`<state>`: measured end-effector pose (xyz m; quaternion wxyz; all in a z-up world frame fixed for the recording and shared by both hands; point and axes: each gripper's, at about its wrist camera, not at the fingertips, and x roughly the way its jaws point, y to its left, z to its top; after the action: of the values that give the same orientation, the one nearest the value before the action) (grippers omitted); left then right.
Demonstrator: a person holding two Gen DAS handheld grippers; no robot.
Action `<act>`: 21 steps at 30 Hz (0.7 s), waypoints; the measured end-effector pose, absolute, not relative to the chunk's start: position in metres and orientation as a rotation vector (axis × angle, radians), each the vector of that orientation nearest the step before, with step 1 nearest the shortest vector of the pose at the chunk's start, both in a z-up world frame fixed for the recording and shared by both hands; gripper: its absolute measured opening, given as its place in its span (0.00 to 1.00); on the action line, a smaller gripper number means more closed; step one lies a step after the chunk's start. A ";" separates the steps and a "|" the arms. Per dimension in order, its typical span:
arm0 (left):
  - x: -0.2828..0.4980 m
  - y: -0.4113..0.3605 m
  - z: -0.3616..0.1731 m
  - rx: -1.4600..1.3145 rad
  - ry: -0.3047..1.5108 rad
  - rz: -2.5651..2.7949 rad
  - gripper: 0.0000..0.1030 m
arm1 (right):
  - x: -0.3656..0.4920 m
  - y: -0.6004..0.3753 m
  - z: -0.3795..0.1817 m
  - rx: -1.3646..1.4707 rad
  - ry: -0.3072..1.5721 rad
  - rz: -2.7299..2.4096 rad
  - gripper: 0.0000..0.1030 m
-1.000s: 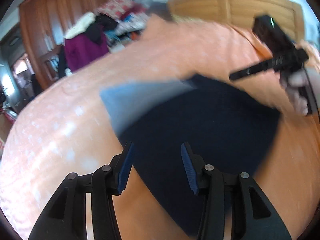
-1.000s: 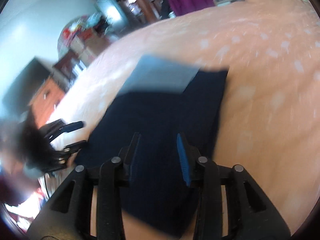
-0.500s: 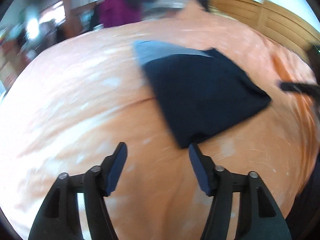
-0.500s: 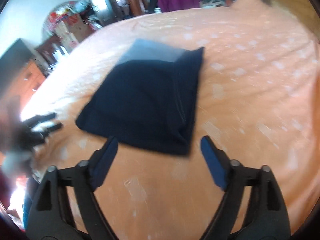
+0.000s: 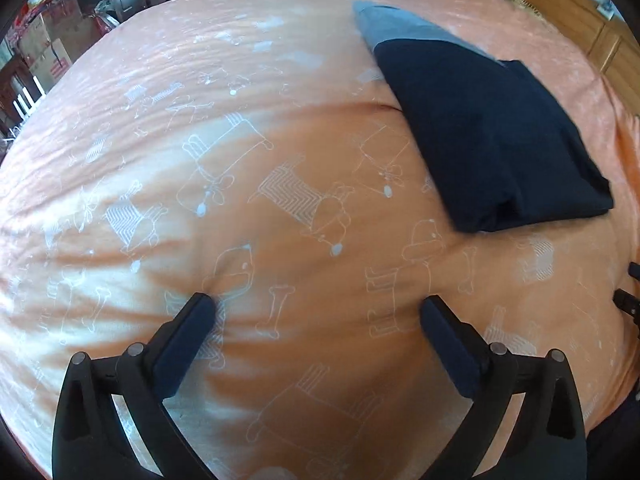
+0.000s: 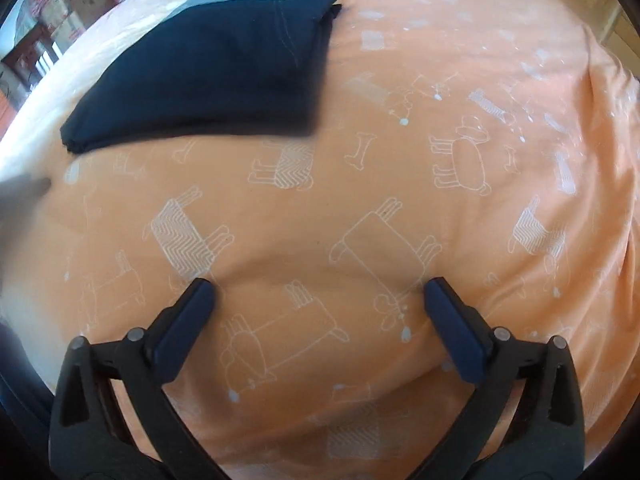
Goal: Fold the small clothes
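Observation:
A dark navy garment (image 5: 492,136) lies folded into a flat rectangle on the orange bedspread (image 5: 280,200), with a grey-blue layer (image 5: 404,30) showing at its far end. In the right wrist view the same folded garment (image 6: 216,64) sits at the upper left. My left gripper (image 5: 318,310) is open wide and empty, low over the bedspread, well short and left of the garment. My right gripper (image 6: 320,294) is also open wide and empty, near the bedspread (image 6: 400,200), short of the garment's near edge.
A wooden headboard (image 5: 580,20) runs along the right side of the bed. Cardboard boxes (image 5: 48,48) and clutter stand beyond the bed's far left side. Part of the other gripper (image 5: 628,300) shows at the right edge. A blurred hand (image 6: 20,196) shows at the left edge.
Both grippers have pulled back from the folded garment and opened wider. The garment now lies alone on the bedspread, farther from both sets of fingers.

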<state>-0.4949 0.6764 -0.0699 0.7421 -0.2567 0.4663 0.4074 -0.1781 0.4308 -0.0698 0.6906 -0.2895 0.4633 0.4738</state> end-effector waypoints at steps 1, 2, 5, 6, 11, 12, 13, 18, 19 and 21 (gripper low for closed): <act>-0.496 0.678 -0.070 -0.571 1.014 0.903 1.00 | -0.177 0.431 -0.070 -0.639 1.024 1.063 1.00; -0.492 0.677 -0.072 -0.576 1.001 0.907 1.00 | -0.178 0.431 -0.070 -0.635 1.008 1.068 1.00; -0.496 0.680 -0.073 -0.600 0.938 0.921 1.00 | -0.176 0.435 -0.073 -0.621 0.990 1.069 1.00; -0.497 0.680 -0.074 -0.597 0.929 0.922 1.00 | -0.175 0.436 -0.074 -0.607 0.998 1.059 1.00; -0.495 0.676 -0.075 -0.555 0.916 0.941 1.00 | -0.174 0.442 -0.079 -0.582 0.999 1.011 1.00; -0.495 0.677 -0.076 -0.558 0.912 0.945 1.00 | -0.173 0.444 -0.079 -0.576 0.999 1.002 1.00; -0.494 0.678 -0.075 -0.561 0.906 0.949 1.00 | -0.172 0.446 -0.079 -0.576 0.998 0.996 1.00; -0.495 0.682 -0.075 -0.583 0.847 0.967 1.00 | -0.168 0.452 -0.075 -0.560 0.990 0.988 1.00; -0.495 0.683 -0.073 -0.586 0.838 0.964 1.00 | -0.168 0.451 -0.072 -0.558 0.998 0.987 1.00; -0.497 0.683 -0.066 -0.602 0.825 0.953 1.00 | -0.170 0.448 -0.062 -0.535 1.018 1.008 1.00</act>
<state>-0.4967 0.6827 -0.0661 0.7660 -0.2769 0.3796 0.4387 -0.1696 0.4476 -0.0617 0.7217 -0.2422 0.4606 0.4564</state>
